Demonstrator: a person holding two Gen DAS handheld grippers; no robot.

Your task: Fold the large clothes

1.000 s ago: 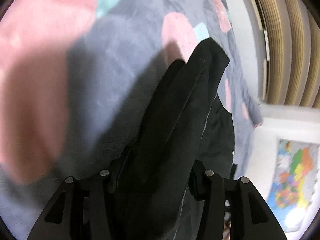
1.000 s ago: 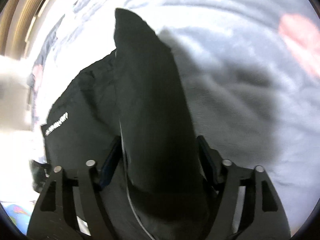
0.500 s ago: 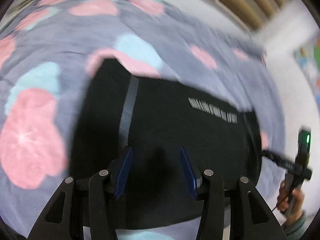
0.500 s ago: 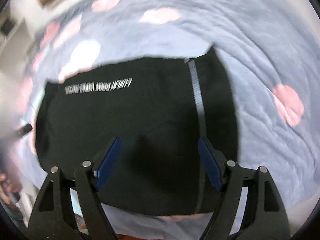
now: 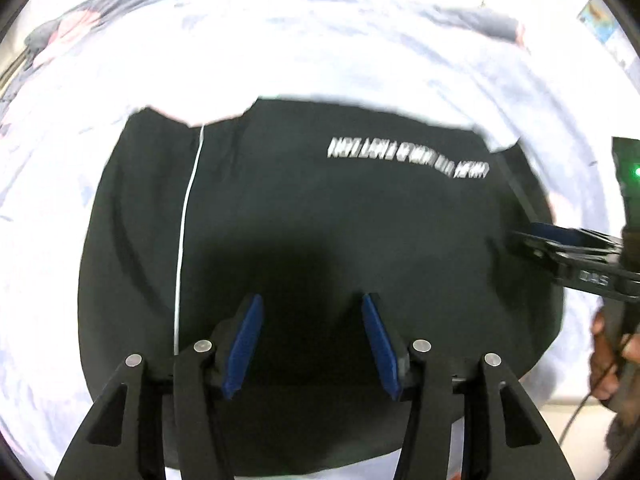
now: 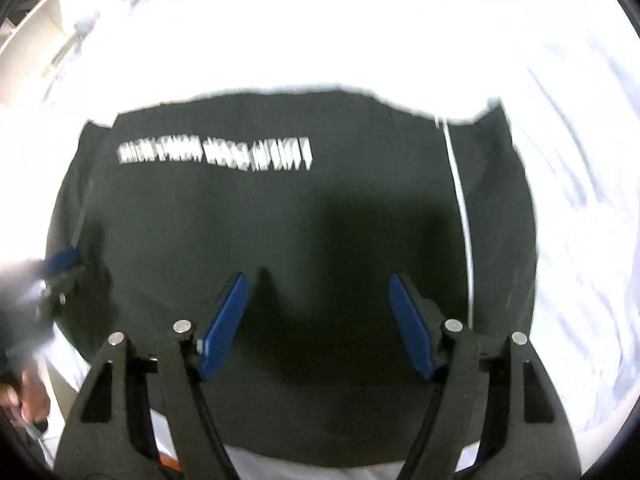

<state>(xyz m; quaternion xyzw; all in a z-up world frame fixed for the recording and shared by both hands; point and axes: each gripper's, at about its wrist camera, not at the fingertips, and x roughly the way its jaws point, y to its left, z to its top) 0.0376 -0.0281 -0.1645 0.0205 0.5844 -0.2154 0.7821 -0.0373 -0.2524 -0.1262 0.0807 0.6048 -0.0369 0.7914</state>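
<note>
Lying flat on the bed (image 5: 320,40), the black garment (image 5: 320,220) now shows as a broad folded rectangle, where a second ago each gripper was clamped on a thick bunch of its cloth. Along the left side in the left wrist view runs a thin white stripe (image 5: 186,220), marking a side edge. Just right of it the left gripper (image 5: 312,344) hovers over the near hem with its blue pads (image 5: 244,344) spread wide and nothing between them. Further right, blurred white lettering (image 5: 408,160) crosses the upper part of the cloth. At the far right the right gripper (image 5: 560,248) reaches in over the garment's edge; its own camera shows its fingers spread apart too, empty above the fabric. Both have let go, so this fold looks laid down. The garment is still wide, so I judge another fold, probably across its width, remains before the task is finished.
</note>
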